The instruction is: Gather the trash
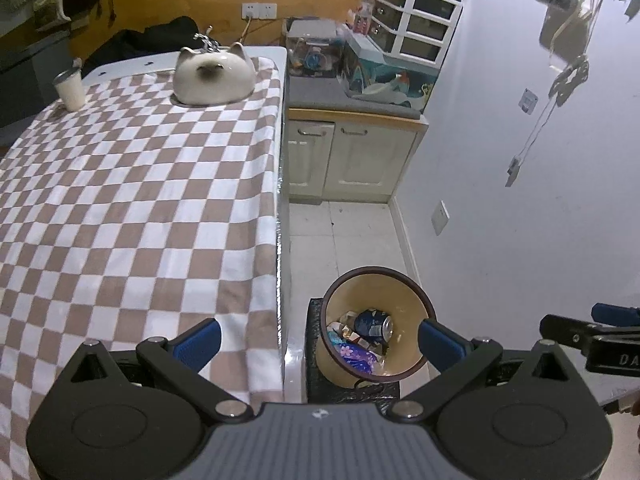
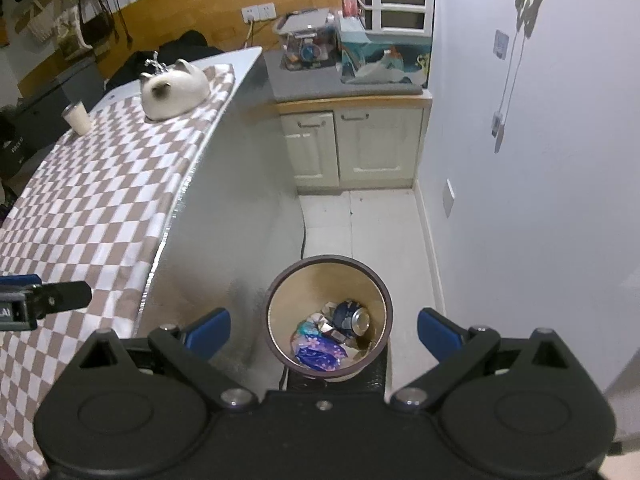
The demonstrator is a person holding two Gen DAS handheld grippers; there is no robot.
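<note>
A round tan bin with a dark rim [image 1: 424, 300] stands on a black block beside the table; it also shows in the right wrist view [image 2: 382, 286]. Inside lie a blue can [image 1: 374, 324], [image 2: 352, 316] and a purple flowered wrapper [image 1: 356, 356], [image 2: 320, 354] with other scraps. My left gripper [image 1: 320, 340] is open and empty, above the table edge and the bin. My right gripper [image 2: 324, 330] is open and empty, directly above the bin. A paper cup [image 1: 70, 90], [image 2: 78, 118] stands at the table's far left.
The table has a brown-and-white checked cloth [image 1: 140, 200]. A white cat-shaped ceramic bowl [image 1: 214, 76], [image 2: 174, 88] sits at its far end. A cream cabinet [image 1: 348, 156] with cluttered top stands behind the bin. A white wall [image 1: 520, 160] is on the right.
</note>
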